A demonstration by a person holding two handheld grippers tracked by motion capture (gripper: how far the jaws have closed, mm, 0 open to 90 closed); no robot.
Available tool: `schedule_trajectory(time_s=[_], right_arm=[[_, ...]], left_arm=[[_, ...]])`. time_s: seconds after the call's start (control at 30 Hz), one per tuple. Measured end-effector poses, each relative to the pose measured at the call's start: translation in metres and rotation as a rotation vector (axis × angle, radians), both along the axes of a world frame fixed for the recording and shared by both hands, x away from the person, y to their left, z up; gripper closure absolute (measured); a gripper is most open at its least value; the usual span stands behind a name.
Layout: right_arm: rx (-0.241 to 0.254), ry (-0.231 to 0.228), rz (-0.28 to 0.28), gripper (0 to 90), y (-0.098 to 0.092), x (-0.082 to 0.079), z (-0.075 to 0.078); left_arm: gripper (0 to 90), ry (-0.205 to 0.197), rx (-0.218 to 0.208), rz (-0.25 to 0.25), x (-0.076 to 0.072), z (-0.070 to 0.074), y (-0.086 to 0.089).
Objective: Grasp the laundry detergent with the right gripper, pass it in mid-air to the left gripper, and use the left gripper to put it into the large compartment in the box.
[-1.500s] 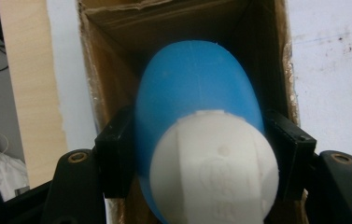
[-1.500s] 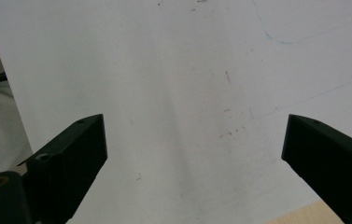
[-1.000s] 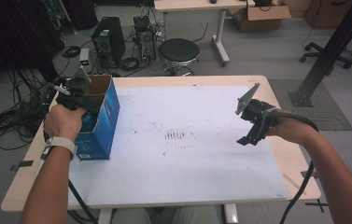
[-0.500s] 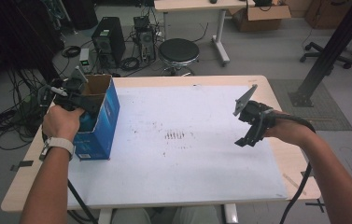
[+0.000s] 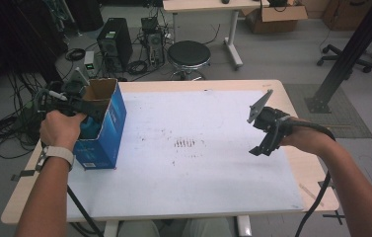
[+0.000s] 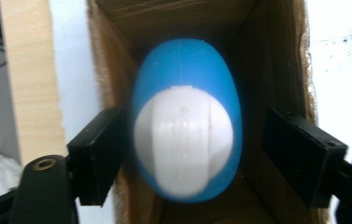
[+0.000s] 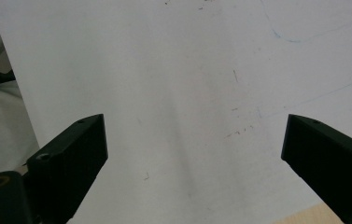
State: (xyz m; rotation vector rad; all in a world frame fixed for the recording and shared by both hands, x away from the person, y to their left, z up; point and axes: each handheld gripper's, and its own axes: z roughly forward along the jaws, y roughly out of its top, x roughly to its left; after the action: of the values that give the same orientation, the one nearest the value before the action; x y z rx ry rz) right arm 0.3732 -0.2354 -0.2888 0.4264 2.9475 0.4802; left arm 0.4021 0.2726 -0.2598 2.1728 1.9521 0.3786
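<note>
While the left gripper point(image 6: 190, 156) hangs over the open box point(image 5: 105, 129), its jaws have just been opening, and a blue-and-white egg point(image 6: 186, 122) sits between them, blurred, right pad clear of it; probably a release into the box. Box stands at the table's point(image 5: 213, 197) left edge; other contents unseen. Right gripper point(image 7: 194, 161) idles over bare table, jaws wide and empty.
</note>
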Motion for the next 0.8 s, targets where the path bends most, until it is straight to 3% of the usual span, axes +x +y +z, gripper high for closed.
schedule_trajectory(time_s=[0.17,0.43,0.8], right_arm=[[0.007,-0.015,0.0,6.8,-0.001,-0.006,0.009],[0.016,-0.032,0.002,6.8,-0.002,-0.015,0.017],[0.02,-0.048,0.0,6.7,-0.004,-0.024,0.027]], left_arm=[[19.7,-0.019,0.005,0.003,-0.008,0.023,-0.001],[15.5,-0.026,0.007,-0.02,-0.02,0.043,-0.006],[11.5,-0.092,0.007,-0.134,-0.039,0.08,-0.038]])
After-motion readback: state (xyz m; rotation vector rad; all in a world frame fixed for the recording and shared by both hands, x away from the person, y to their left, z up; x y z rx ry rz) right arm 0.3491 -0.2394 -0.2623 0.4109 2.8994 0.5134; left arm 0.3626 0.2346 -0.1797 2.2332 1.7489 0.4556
